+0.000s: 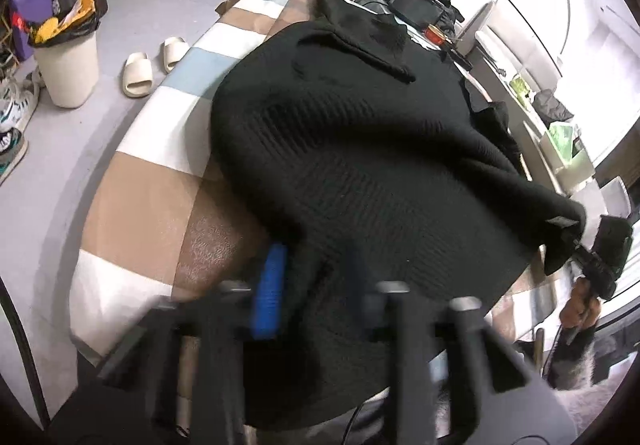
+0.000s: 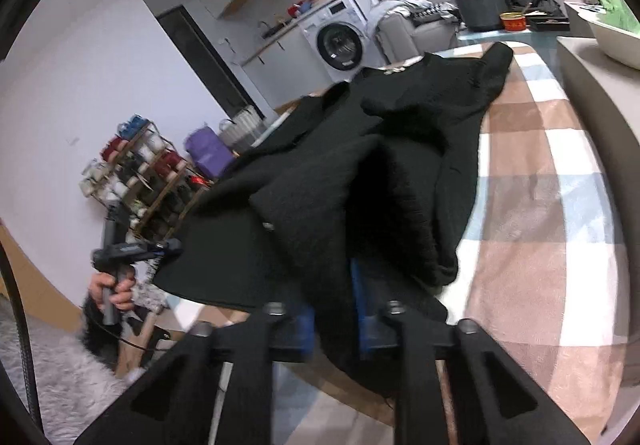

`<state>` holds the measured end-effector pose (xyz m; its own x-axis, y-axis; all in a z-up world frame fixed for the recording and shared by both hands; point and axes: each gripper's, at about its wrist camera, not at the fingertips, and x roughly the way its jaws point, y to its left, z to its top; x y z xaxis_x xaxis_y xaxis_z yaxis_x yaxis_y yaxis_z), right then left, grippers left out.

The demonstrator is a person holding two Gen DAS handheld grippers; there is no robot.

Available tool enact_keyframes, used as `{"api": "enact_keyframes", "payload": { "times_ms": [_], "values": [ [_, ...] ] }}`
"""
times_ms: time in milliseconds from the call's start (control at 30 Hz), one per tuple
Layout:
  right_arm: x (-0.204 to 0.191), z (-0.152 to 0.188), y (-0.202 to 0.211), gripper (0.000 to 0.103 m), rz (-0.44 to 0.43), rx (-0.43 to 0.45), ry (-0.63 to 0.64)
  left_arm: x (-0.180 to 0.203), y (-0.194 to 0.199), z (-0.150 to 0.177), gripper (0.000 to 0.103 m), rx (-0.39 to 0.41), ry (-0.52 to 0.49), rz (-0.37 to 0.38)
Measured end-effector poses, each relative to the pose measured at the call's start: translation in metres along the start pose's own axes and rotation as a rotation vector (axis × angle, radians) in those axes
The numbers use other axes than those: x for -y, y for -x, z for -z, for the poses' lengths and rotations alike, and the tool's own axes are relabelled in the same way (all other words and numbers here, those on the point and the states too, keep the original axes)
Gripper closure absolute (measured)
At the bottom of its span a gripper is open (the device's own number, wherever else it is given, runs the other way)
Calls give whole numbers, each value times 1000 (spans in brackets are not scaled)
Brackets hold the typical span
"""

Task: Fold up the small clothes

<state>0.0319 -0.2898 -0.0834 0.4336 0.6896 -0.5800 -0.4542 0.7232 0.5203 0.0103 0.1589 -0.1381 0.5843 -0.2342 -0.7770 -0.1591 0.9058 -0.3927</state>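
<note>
black knit sweater [image 1: 360,165] spread on checkered counter [image 1: 160,149] | hem pinched by left hand-held gripper [image 1: 316,285] at 6 o'clock | other corner clamped by right hand-held gripper [image 2: 336,309]

Mounted close above the near edge of the checked table [image 1: 140,201]; angled inward from opposite corners — sharing the black sweater [image 1: 360,165].
</note>
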Motion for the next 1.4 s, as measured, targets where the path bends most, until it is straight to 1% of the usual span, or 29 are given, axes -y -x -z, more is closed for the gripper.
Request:
{"api": "enact_keyframes", "payload": {
  "times_ms": [67, 100, 167, 200, 233, 267, 333, 367, 467, 500, 600, 633, 733, 767, 833, 867, 933, 1000, 1033, 1067, 1100, 1133, 1167, 1200, 1233, 1267, 1300, 1367, 1400],
  "values": [
    [-2, -1, 3, 91, -89, 26, -14, 0, 2, -2, 96, 16, 13, 25],
    [-3, -2, 6, 91, -161, 48, -27, -1, 5, -4, 96, 32, 24, 44],
    [-6, -5, 13, 91, -260, 86, -38, -2, 15, -9, 96, 76, 50, 112],
    [-8, -7, 19, 91, -330, 122, -42, -1, 21, -13, 96, 98, 55, 134],
    [-10, -9, 25, 91, -380, 151, -45, 1, 30, -18, 96, 131, 57, 159],
    [-11, -12, 30, 91, -413, 181, -50, 2, 38, -23, 96, 159, 58, 186],
    [-11, -17, 37, 91, -451, 225, -65, 6, 53, -34, 96, 203, 55, 225],
    [-9, -21, 42, 91, -469, 263, -76, 7, 60, -40, 96, 229, 57, 243],
    [-5, -29, 47, 91, -448, 312, -103, 5, 72, -58, 98, 283, 77, 289],
    [-3, -31, 47, 91, -437, 316, -109, 3, 74, -65, 99, 294, 81, 298],
    [4, -39, 40, 91, -397, 322, -147, 1, 78, -82, 101, 321, 80, 295],
    [7, -40, 40, 91, -393, 329, -159, 0, 77, -91, 103, 331, 84, 297],
    [18, -48, 38, 91, -391, 389, -226, -6, 76, -112, 103, 350, 98, 314],
    [22, -50, 38, 91, -388, 411, -243, -7, 74, -119, 103, 356, 100, 312],
    [36, -56, 40, 91, -370, 448, -283, -8, 64, -135, 103, 340, 104, 292],
    [41, -62, 37, 91, -329, 439, -288, -10, 57, -140, 103, 325, 112, 285],
    [42, -67, 33, 91, -267, 404, -271, -9, 47, -137, 103, 294, 108, 262],
    [42, -67, 26, 91, -249, 358, -257, -5, 38, -128, 103, 252, 93, 206],
    [42, -66, 22, 91, -230, 331, -261, -5, 33, -121, 103, 218, 79, 175],
    [43, -65, 17, 91, -218, 294, -256, -5, 29, -114, 102, 197, 65, 152],
    [44, -62, 12, 91, -210, 272, -257, -5, 27, -105, 98, 175, 50, 114],
    [44, -59, 9, 88, -204, 246, -260, -5, 25, -98, 90, 157, 40, 87],
    [44, -55, 6, 87, -207, 211, -264, -6, 23, -89, 77, 133, 29, 56],
    [44, -50, 3, 81, -205, 186, -267, -8, 22, -79, 70, 119, 24, 33],
    [44, -46, 1, 69, -173, 157, -262, -8, 23, -70, 59, 112, 19, 17],
    [42, -43, 0, 62, -142, 144, -248, -8, 22, -61, 53, 100, 13, -9],
    [40, -40, 1, 54, -109, 133, -230, -9, 20, -54, 53, 90, 8, -26],
    [37, -34, 2, 52, -44, 97, -196, -8, 15, -41, 53, 58, -10, -63],
    [35, -31, 4, 49, -6, 80, -185, -9, 13, -35, 53, 42, -17, -80]
  ]
}}
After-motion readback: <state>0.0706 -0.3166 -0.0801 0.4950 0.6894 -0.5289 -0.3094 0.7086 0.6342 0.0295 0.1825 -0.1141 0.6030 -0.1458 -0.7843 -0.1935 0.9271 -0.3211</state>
